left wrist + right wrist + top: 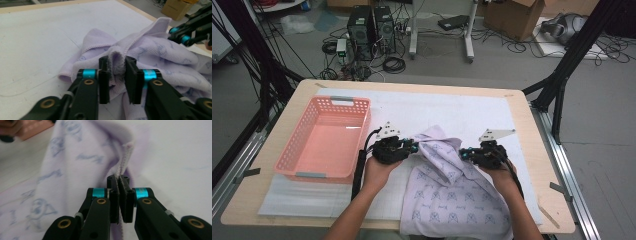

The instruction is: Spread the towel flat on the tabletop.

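Lilac terry cloth, printed with small blue motifs — a single towel point(447, 190) — lies rumpled on the white mat point(472, 112) of a wooden table point(539, 150), near the person's edge and right of centre. Its long axis runs from the near table edge away toward the far side, and the far end is bunched into a raised ridge between two handheld grippers. One empty pink plastic basket point(324, 137) stands to the left, apart from the towel.

Two hands work the cloth, one gripper each. The left gripper point(117, 68) has a thick fold of the towel between its jaws; the pads sit against the fold on both sides, pinching it. The right gripper point(119, 181) has its jaws pressed nearly together on the towel's stitched hem — a thin edge that rises straight up out of the pads in the right gripper view. In the high view both grippers point inward, toward each other, across the bunched far end.
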### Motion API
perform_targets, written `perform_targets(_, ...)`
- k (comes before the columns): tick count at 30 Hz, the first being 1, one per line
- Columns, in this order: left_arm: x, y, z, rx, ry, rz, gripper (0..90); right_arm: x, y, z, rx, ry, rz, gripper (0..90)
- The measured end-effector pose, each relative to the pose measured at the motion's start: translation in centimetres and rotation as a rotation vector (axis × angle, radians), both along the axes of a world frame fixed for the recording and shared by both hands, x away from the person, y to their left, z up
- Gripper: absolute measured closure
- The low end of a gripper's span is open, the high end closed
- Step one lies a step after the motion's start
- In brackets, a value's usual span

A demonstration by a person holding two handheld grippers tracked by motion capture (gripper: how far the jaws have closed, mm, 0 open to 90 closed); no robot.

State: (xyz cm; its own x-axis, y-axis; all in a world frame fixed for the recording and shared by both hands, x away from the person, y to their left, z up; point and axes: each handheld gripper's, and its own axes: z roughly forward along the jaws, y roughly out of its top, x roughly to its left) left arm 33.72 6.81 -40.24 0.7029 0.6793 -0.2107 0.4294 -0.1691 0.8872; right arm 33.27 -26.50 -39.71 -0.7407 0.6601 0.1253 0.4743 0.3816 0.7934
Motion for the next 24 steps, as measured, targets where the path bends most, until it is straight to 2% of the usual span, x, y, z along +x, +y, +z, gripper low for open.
perform_targets(2, 0.1, -0.2, 0.0, -0.016, 0.0, 0.016, 56.9, -0.2, -1.5, 0.6, -0.011, -0.042, -0.097, 87.2)
perform_targets(3, 0.1, -0.4, 0.0, -0.015, 0.0, 0.022, 50.9, -0.5, -3.2, 1.1, -0.059, -0.092, -0.222, 87.2)
perform_targets(4, 0.1, -0.5, -0.1, -0.014, 0.001, 0.022, 50.9, -0.5, -3.2, 1.1, -0.059, -0.092, -0.222, 87.2)
perform_targets(7, 0.2, -0.9, -0.3, -0.009, 0.01, 0.015, 47.5, -0.9, -5.9, 1.4, -0.123, -0.118, -0.407, 87.1)
perform_targets(9, 0.2, -1.2, -0.5, -0.006, 0.016, 0.007, 47.4, -1.2, -7.4, 1.2, -0.216, -0.13, -0.519, 87.1)
perform_targets(12, 0.2, -1.8, -0.7, 0.005, 0.032, -0.018, 47.4, -1.8, -9.0, 0.6, -0.315, -0.124, -0.612, 87.1)
perform_targets(13, 0.3, -2.1, -0.9, 0.013, 0.037, -0.028, 47.5, -2.1, -9.7, 0.1, -0.357, -0.082, -0.629, 87.0)
perform_targets(14, 0.3, -2.4, -1.0, 0.021, 0.044, -0.038, 47.5, -2.1, -9.7, 0.1, -0.357, -0.082, -0.629, 87.0)
perform_targets(15, 0.4, -2.7, -1.2, 0.029, 0.055, -0.048, 47.5, -2.2, -9.9, -0.2, -0.367, -0.054, -0.621, 86.7)
perform_targets(16, 0.5, -3.0, -1.4, 0.037, 0.063, -0.06, 47.9, -2.5, -10.1, -0.4, -0.35, -0.041, -0.59, 82.6)
perform_targets(17, 0.5, -3.4, -1.6, 0.043, 0.07, -0.071, 47.9, -2.5, -10.1, -0.4, -0.35, -0.041, -0.59, 82.6)
perform_targets(19, 0.6, -4.2, -1.9, 0.058, 0.082, -0.094, 48.7, -2.9, -10.1, -0.2, -0.29, -0.076, -0.562, 72.3)
perform_targets(21, 0.6, -5.0, -2.3, 0.069, 0.091, -0.112, 49.0, -3.2, -10.0, 0.4, -0.202, -0.115, -0.538, 65.1)
perform_targets(23, 0.6, -6.1, -2.6, 0.094, 0.092, -0.125, 48.6, -3.5, -9.5, 1.0, -0.155, -0.163, -0.526, 61.7)
perform_targets(24, 0.7, -6.7, -2.8, 0.116, 0.09, -0.133, 47.9, -3.7, -9.1, 1.2, -0.113, -0.169, -0.496, 60.6)
